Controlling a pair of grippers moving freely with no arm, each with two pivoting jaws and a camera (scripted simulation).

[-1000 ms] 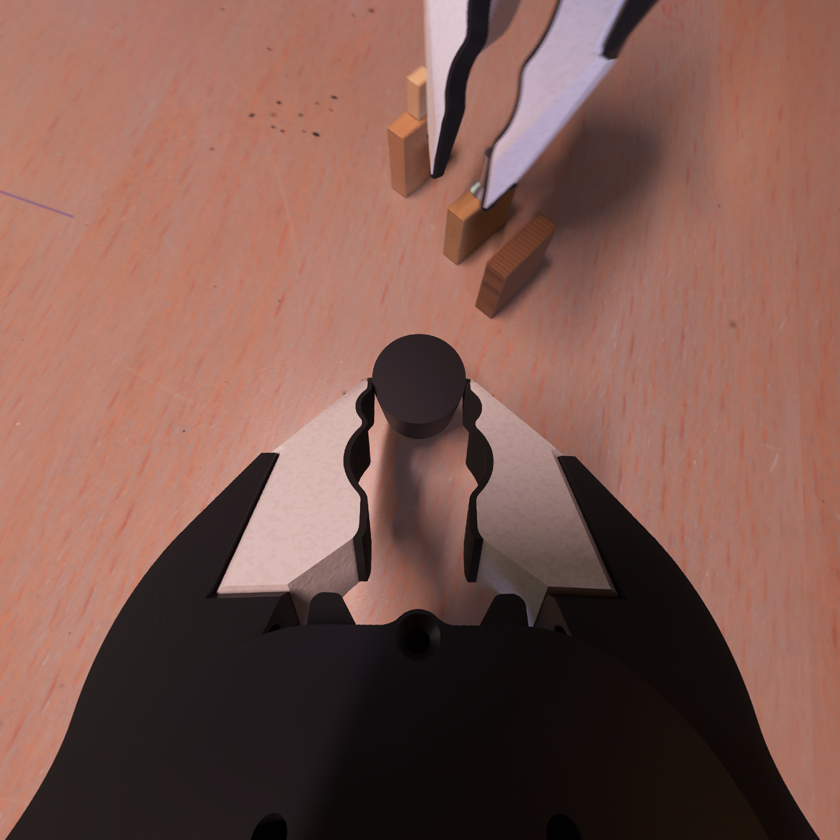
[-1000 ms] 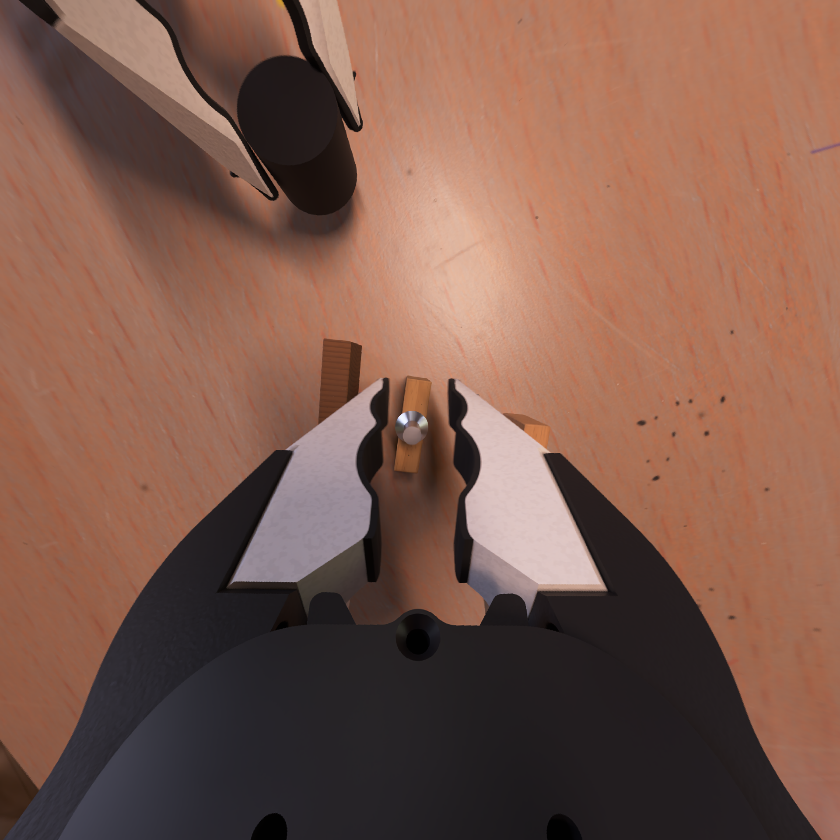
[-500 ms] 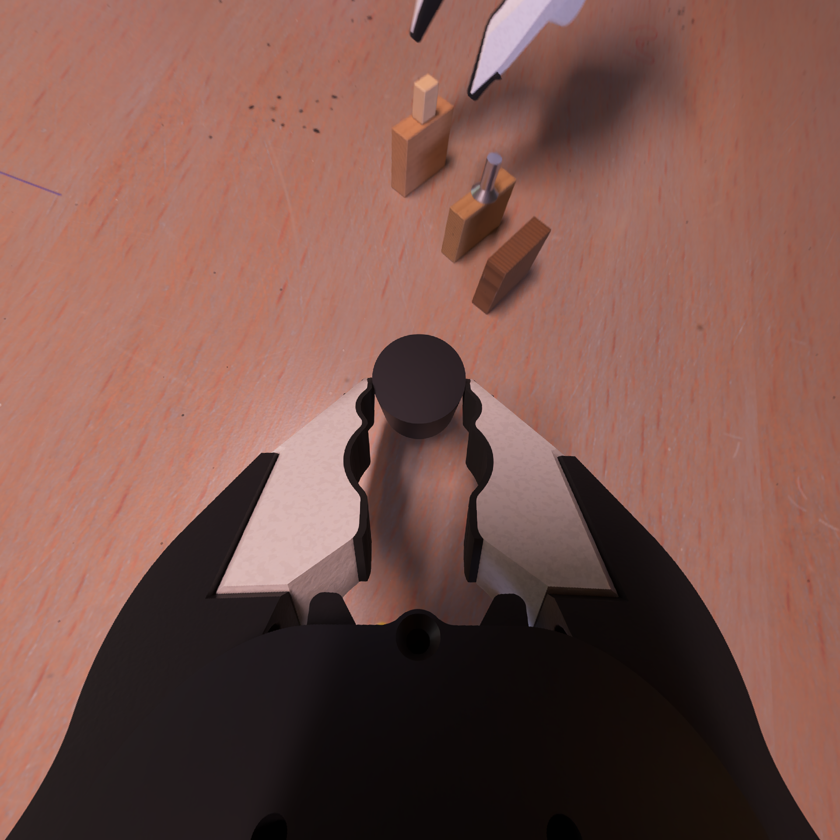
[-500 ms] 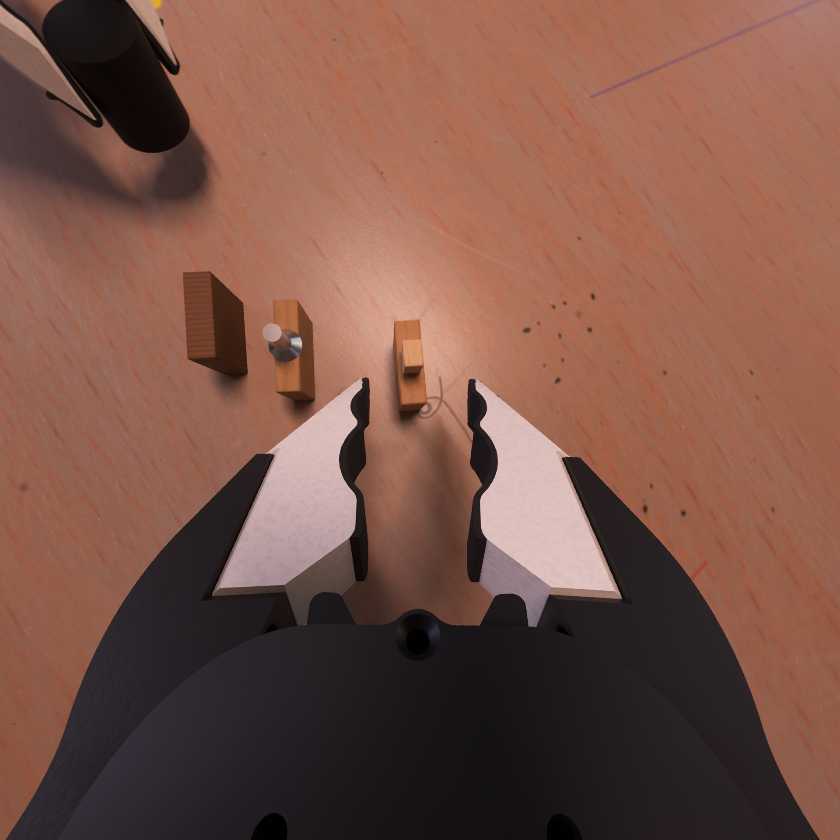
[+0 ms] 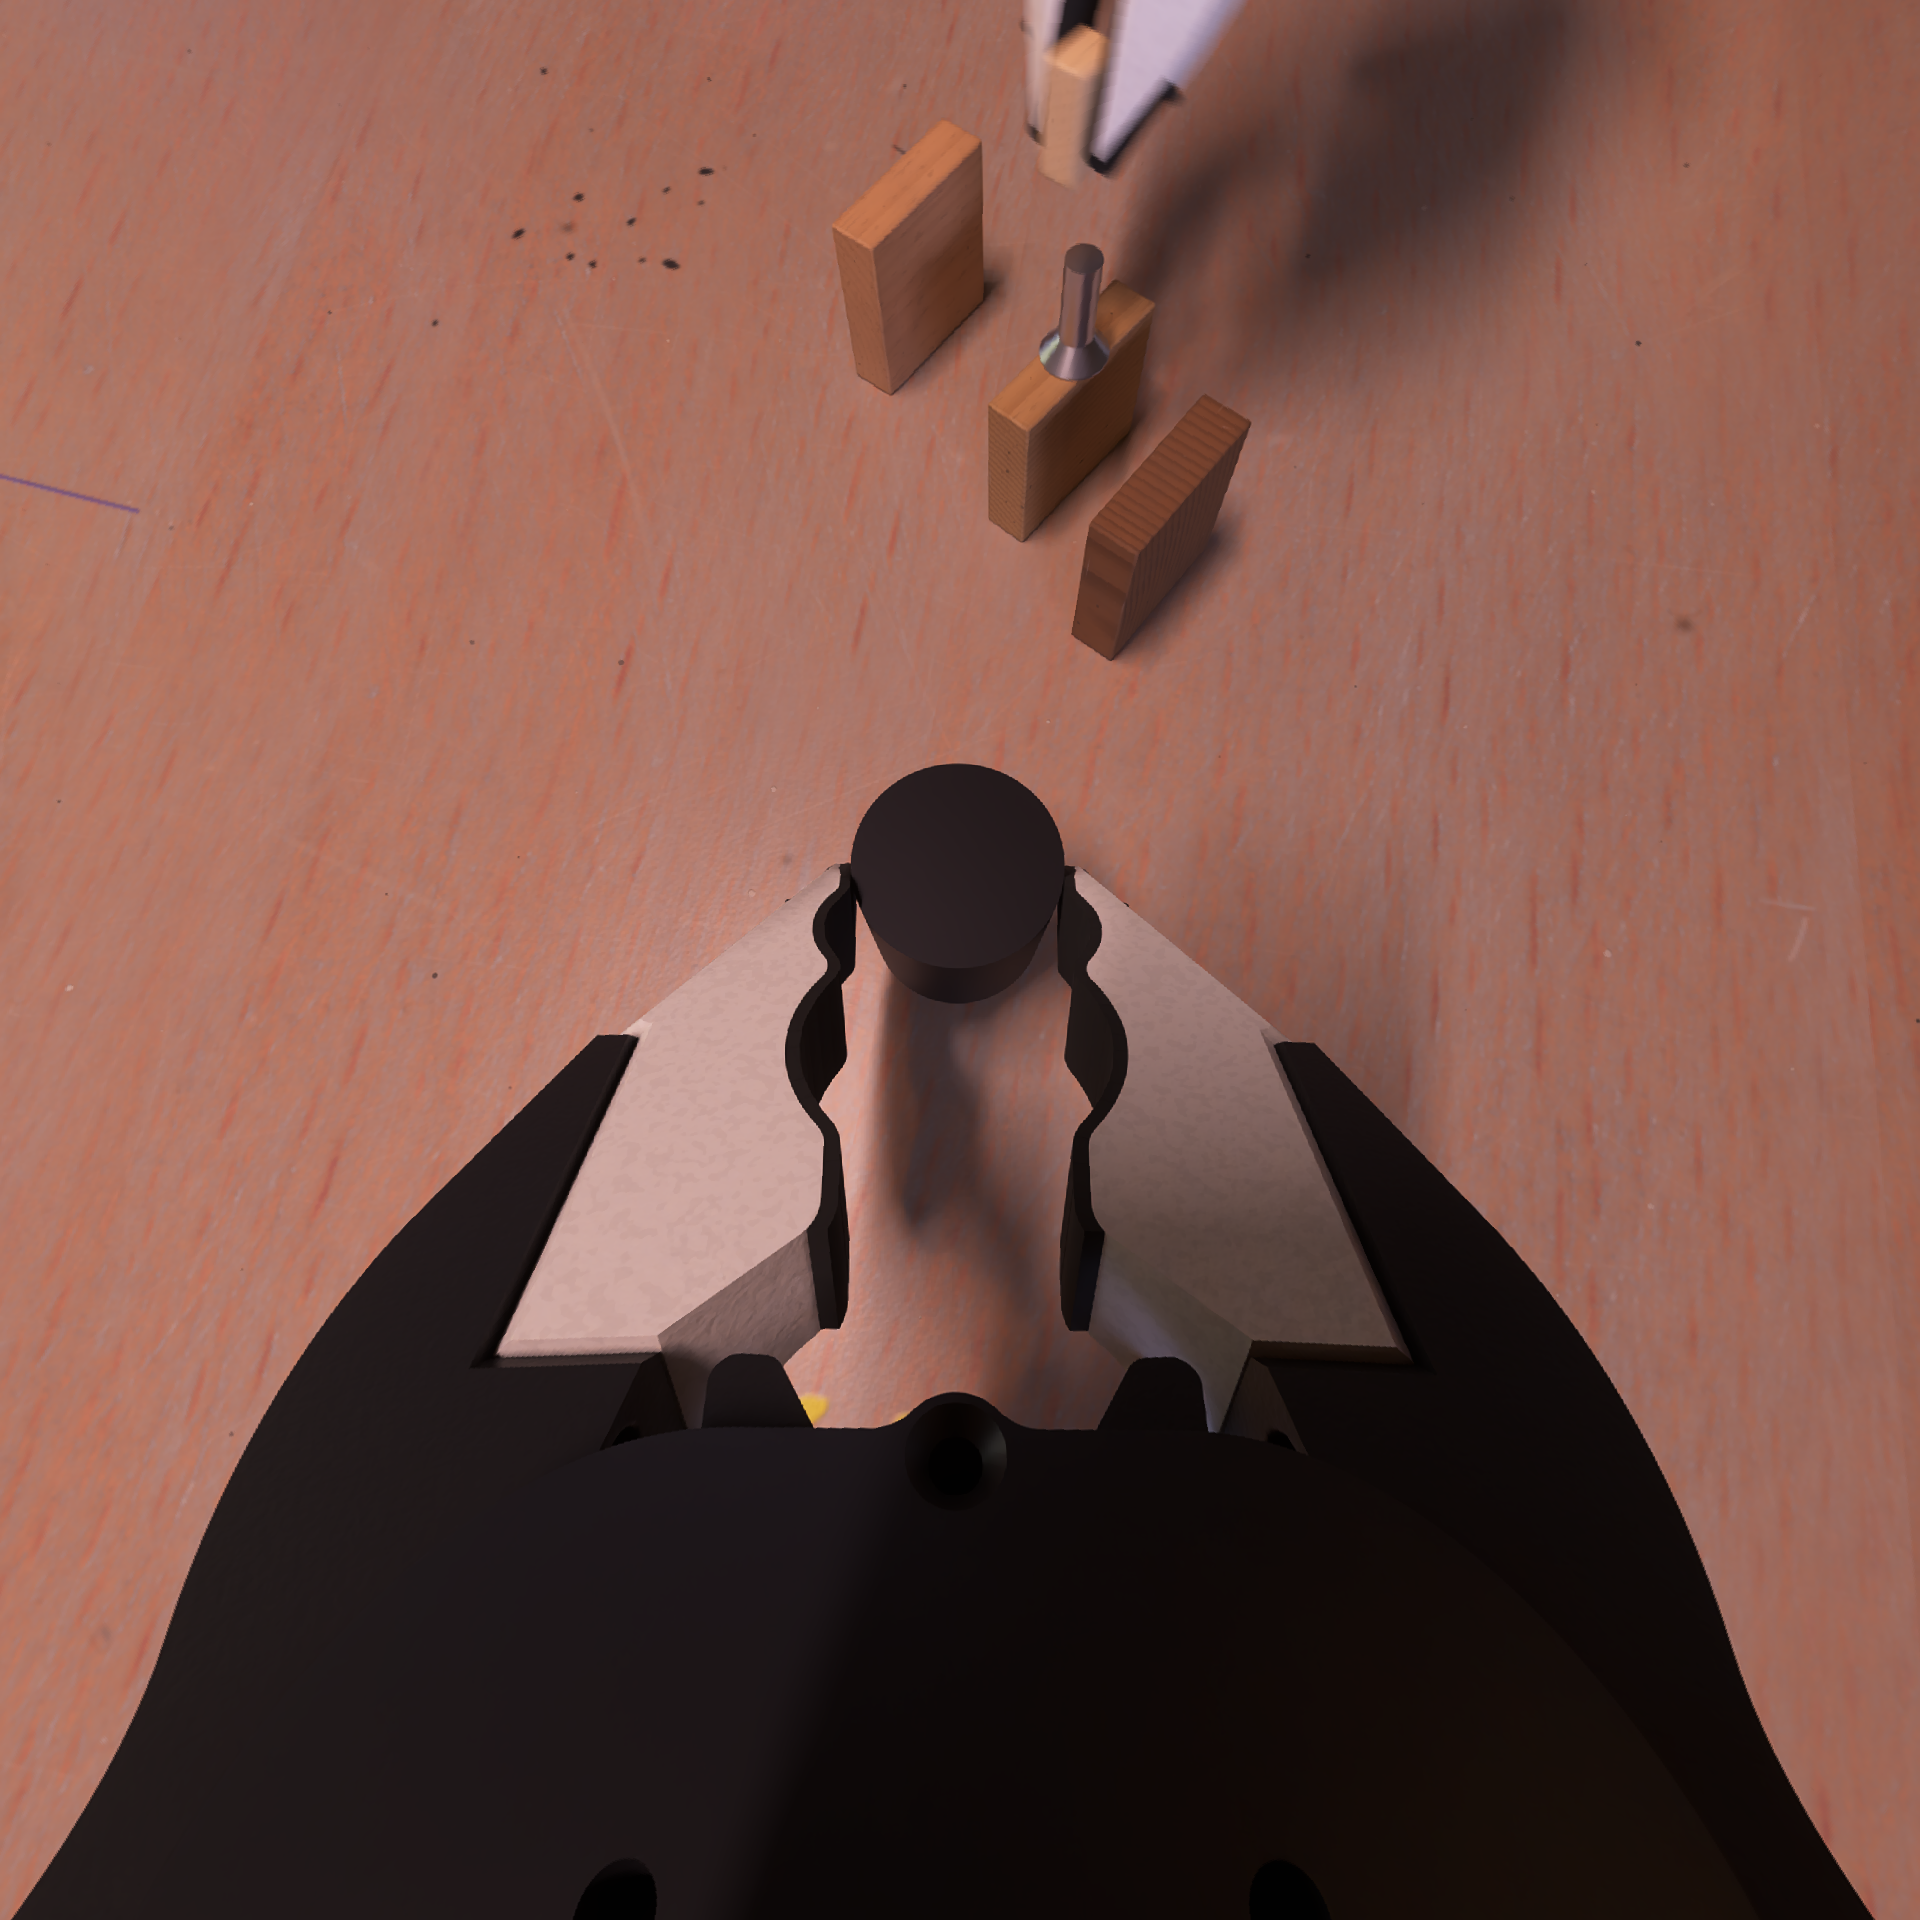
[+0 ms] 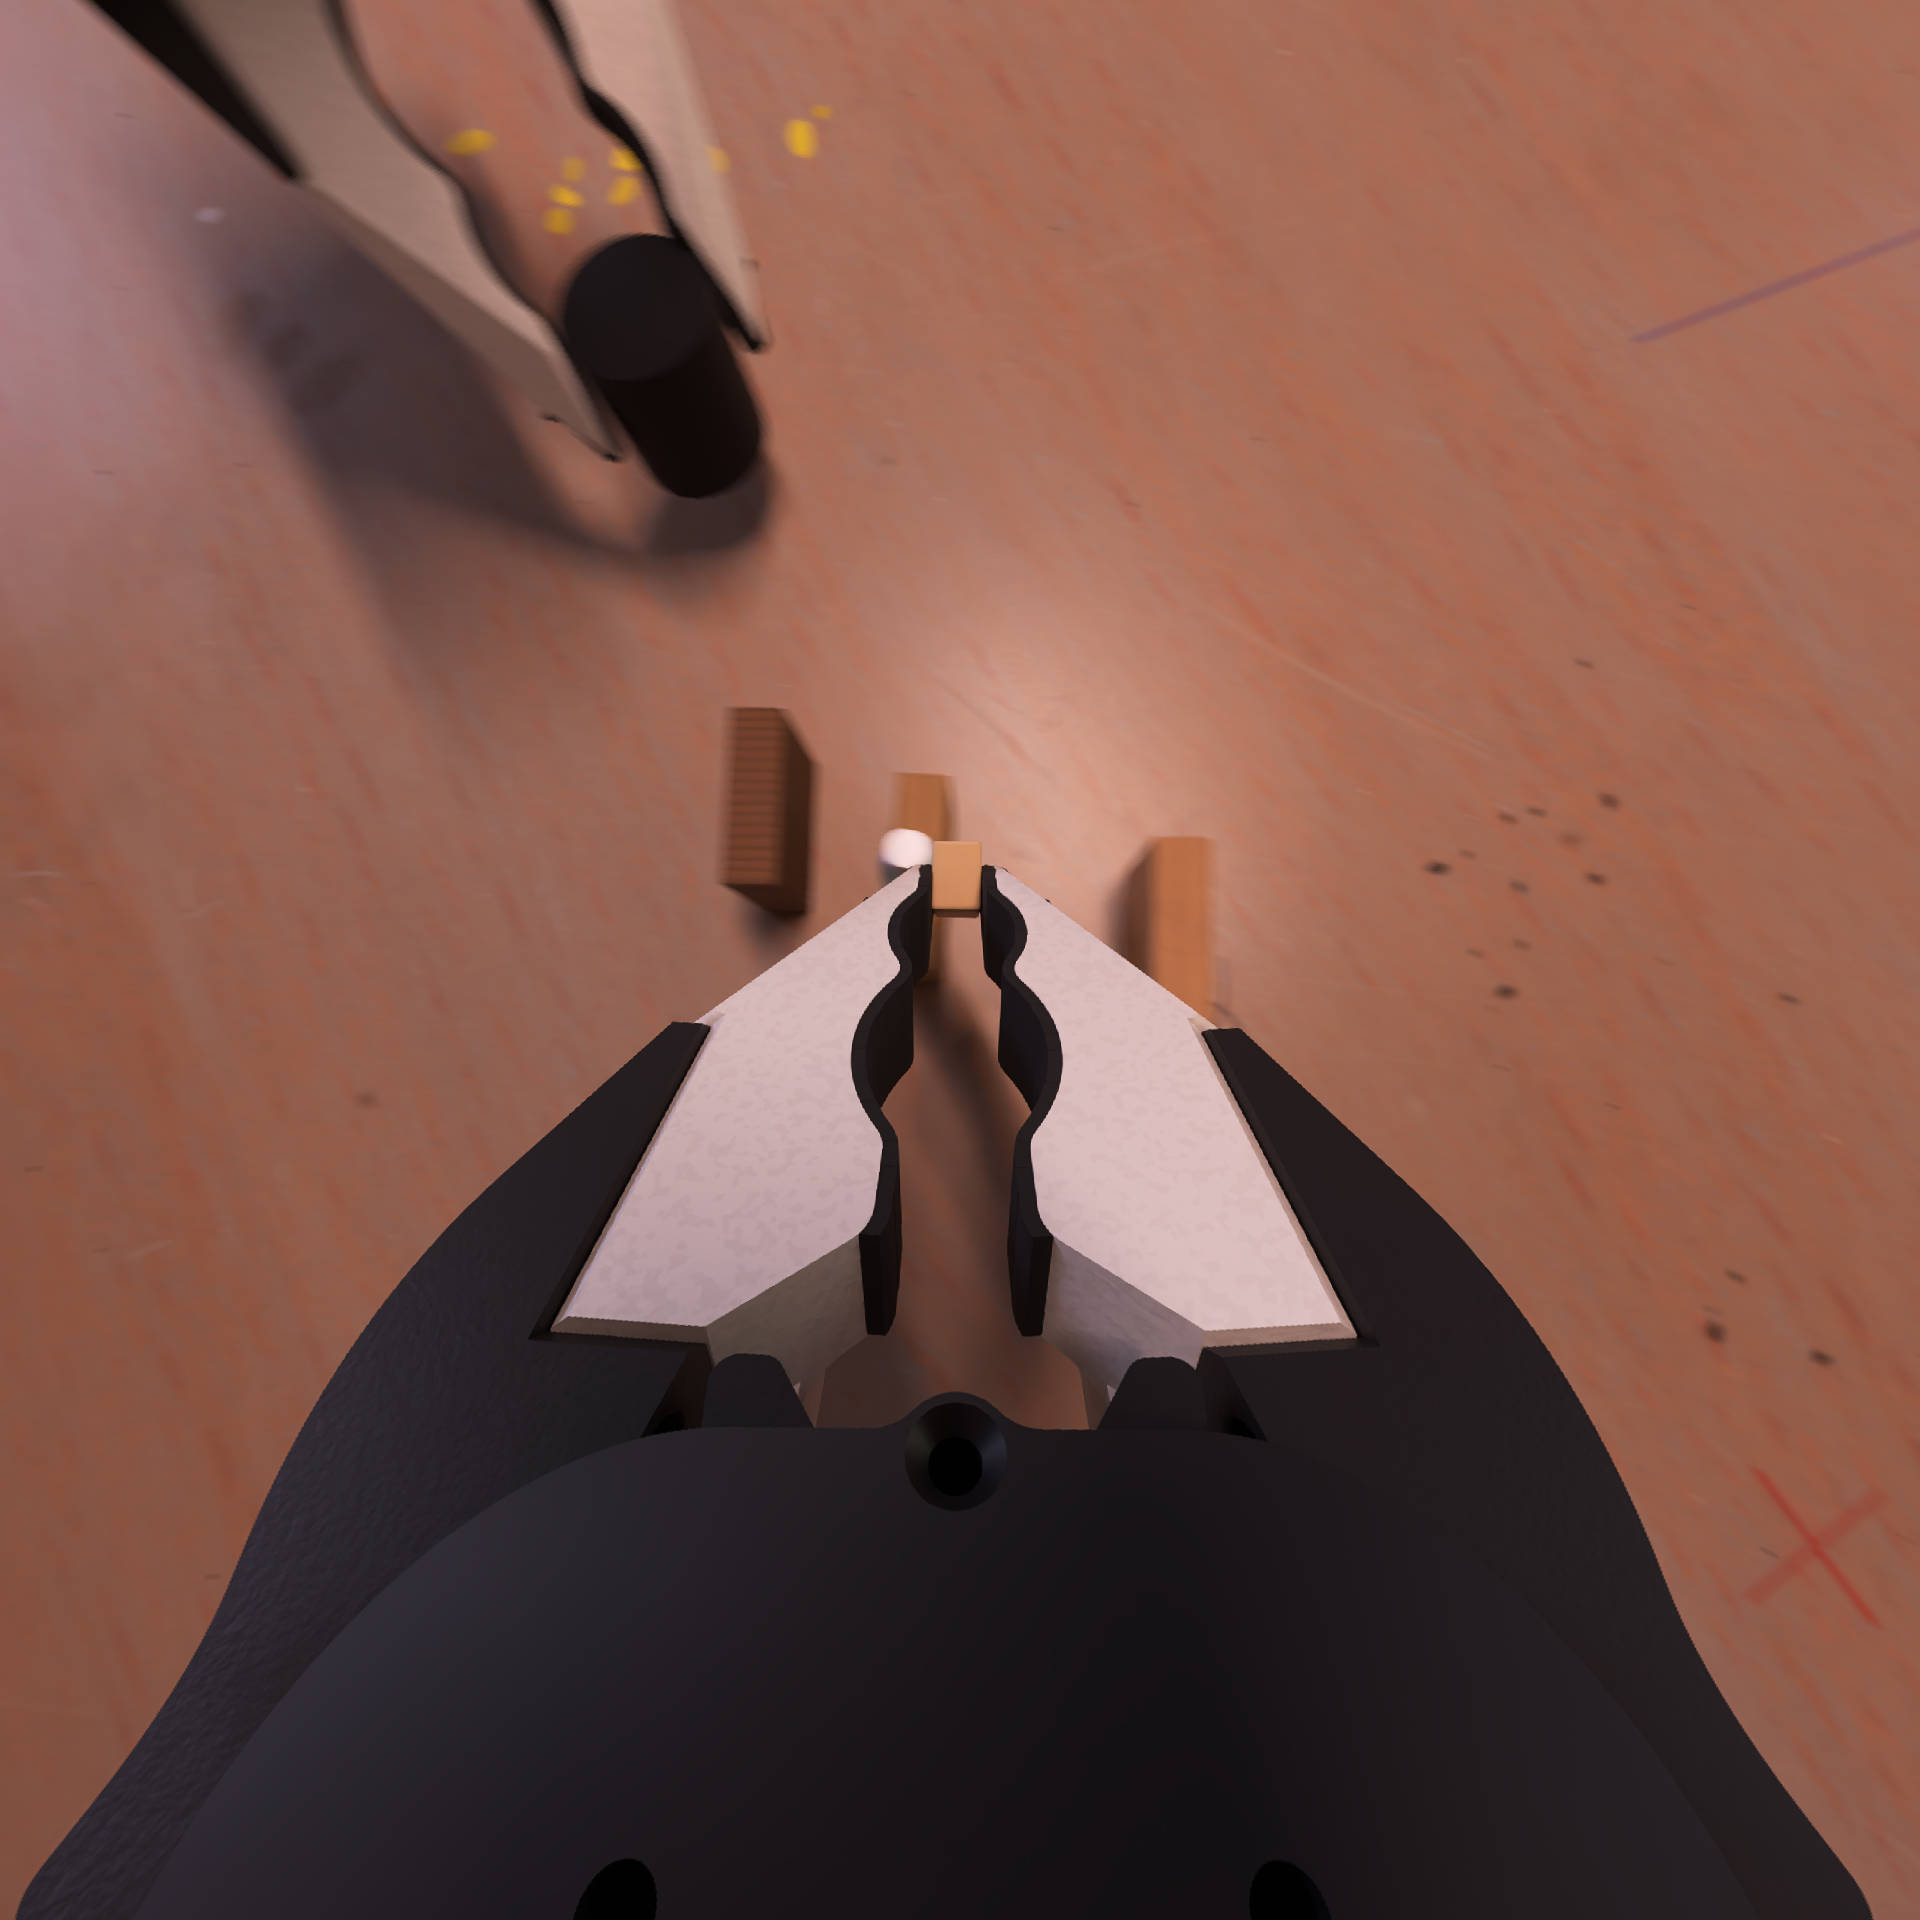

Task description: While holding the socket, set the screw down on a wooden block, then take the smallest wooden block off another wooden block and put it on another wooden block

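I have the left gripper (image 5: pixel 958 883) clamped on the black socket (image 5: pixel 956 896), held just above the table (image 5: pixel 416 727) and well clear of the blocks. My right gripper (image 6: pixel 956 883) is pinched narrow on the smallest wooden block (image 6: pixel 957 876), which hangs lifted off everything, above the row of three blocks. The screw (image 5: pixel 1072 312) stands head-down on the middle block (image 5: pixel 1070 416), shaft pointing up, with the bare pale block (image 5: pixel 914 249) on one side and the darker ribbed block (image 5: pixel 1158 525) on the other. My worry is that screw: from the right wrist view the little block sits almost directly over the middle block, with the screw's tip just beside my fingertip, so a careless descent could clip the shaft and topple it. All three blocks stand on narrow edges, so a sideways nudge from a finger (image 6: pixel 790 1039) could tip one. The top edges are slim too; if I release off-centre, I judge the small block will roll off. The grip is only at the very fingertips, so it may slip.
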